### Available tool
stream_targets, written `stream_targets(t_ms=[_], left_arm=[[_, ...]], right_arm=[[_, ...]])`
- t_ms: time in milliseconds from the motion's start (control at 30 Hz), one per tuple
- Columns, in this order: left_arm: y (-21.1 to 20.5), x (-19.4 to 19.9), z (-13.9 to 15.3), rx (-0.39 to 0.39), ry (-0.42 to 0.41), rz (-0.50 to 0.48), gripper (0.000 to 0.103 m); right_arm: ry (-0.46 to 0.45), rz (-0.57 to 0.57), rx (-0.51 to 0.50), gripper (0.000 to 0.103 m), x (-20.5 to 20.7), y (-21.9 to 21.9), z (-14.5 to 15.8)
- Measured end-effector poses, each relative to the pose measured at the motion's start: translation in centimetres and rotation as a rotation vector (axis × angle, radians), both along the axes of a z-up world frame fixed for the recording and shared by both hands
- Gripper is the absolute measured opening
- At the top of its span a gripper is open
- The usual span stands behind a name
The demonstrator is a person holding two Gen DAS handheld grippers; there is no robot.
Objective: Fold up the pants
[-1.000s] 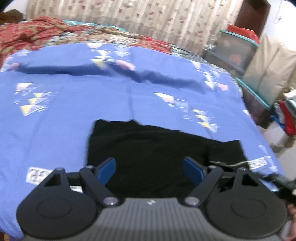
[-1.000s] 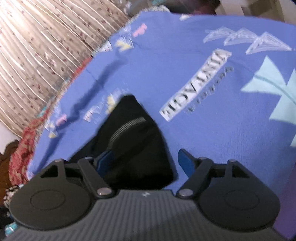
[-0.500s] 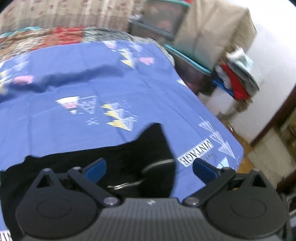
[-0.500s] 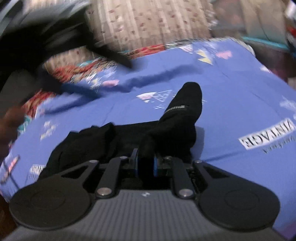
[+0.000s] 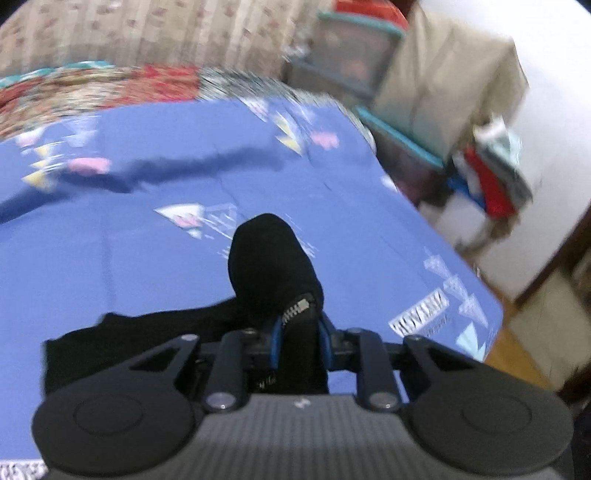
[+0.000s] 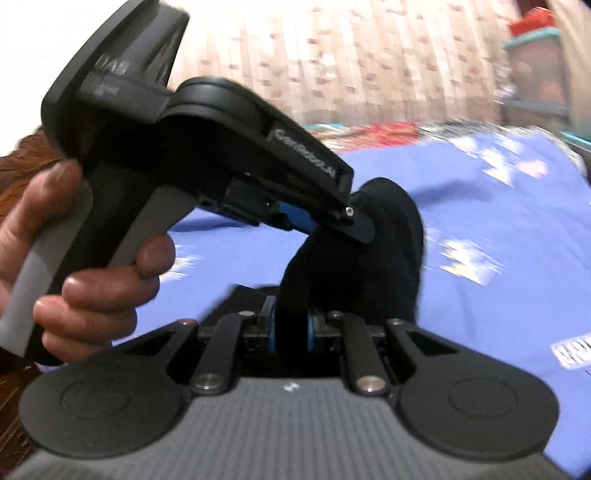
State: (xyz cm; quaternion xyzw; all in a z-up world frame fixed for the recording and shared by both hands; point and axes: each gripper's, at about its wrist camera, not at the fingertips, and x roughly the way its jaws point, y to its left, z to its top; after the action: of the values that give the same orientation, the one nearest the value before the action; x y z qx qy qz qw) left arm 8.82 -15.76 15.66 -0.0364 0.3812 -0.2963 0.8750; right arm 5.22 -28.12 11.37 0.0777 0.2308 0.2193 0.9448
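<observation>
The black pants (image 5: 269, 258) lie on a blue printed bed sheet (image 5: 147, 229), with one end lifted in a hump. My left gripper (image 5: 298, 341) is shut on the pants' edge by a metal zipper (image 5: 297, 308). My right gripper (image 6: 290, 332) is shut on black pants fabric (image 6: 388, 258) that rises in front of it. The left gripper (image 6: 325, 221) shows in the right wrist view, held by a hand (image 6: 85, 266), clamped on the same raised fabric just above and left of my right one.
A red patterned blanket (image 5: 110, 85) lies at the far side of the bed before a curtain (image 5: 166, 33). Storage boxes (image 5: 354, 55) and a clothes pile (image 5: 495, 173) stand right of the bed. The bed's right edge drops to a wooden floor (image 5: 517, 354).
Both grippers have closed on the pants, the left only in the last half second. They have come close together and lifted the fabric off the sheet.
</observation>
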Motion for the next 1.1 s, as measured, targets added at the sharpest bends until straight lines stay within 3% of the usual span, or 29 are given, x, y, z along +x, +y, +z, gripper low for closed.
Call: stream_targets(t_ms=[133, 233, 333, 400, 500, 633, 800, 900, 967, 1033, 1100], left_arm=[[7.4, -0.8, 0.3, -0.075, 0.004, 0.130, 0.019], [12.8, -1.4, -1.4, -0.105, 0.039, 0.249, 0.019], [17.1, -1.1, -4.6, -0.131, 0.130, 0.361, 0.019], [18.7, -0.5, -7.4, -0.117, 0.195, 0.410, 0.019], [19.8, 0.3, -11.2, -0.104, 0.279, 0.453, 0.023], [19.7, -0.1, -11.9, -0.148, 0.269, 0.471, 0.036], [18.9, -0.2, -10.9, -0.185, 0.204, 0.459, 0.038], [17.5, 0.2, -10.2, -0.141, 0.154, 0.439, 0.037], [16.4, 0.6, -10.6, -0.061, 0.114, 0.428, 0.038], [15.7, 0.9, -11.6, 0.018, 0.136, 0.433, 0.041], [15.7, 0.1, -11.5, 0.020, 0.140, 0.445, 0.042]], right_arm=[[-0.002, 0.132, -0.018, 0.018, 1.4, 5.0, 0.6], [0.015, 0.240, -0.039, 0.018, 2.3, 8.6, -0.2], [0.085, 0.318, -0.078, 0.018, 3.6, 11.6, -2.4], [0.162, 0.358, -0.111, 0.024, 4.6, 12.9, -4.4], [0.260, 0.391, -0.085, 0.029, 5.4, 12.3, -5.7], [0.210, 0.303, 0.042, 0.053, 3.9, 7.7, -3.6], [0.213, 0.097, 0.141, 0.051, 2.7, 1.8, -3.0], [0.269, 0.038, 0.131, 0.044, 3.0, 1.4, -4.5], [0.345, 0.013, 0.062, 0.044, 3.1, 2.5, -6.4], [0.383, -0.012, -0.006, 0.046, 3.8, 3.5, -8.3], [0.384, -0.019, 0.004, 0.046, 4.0, 3.3, -8.0]])
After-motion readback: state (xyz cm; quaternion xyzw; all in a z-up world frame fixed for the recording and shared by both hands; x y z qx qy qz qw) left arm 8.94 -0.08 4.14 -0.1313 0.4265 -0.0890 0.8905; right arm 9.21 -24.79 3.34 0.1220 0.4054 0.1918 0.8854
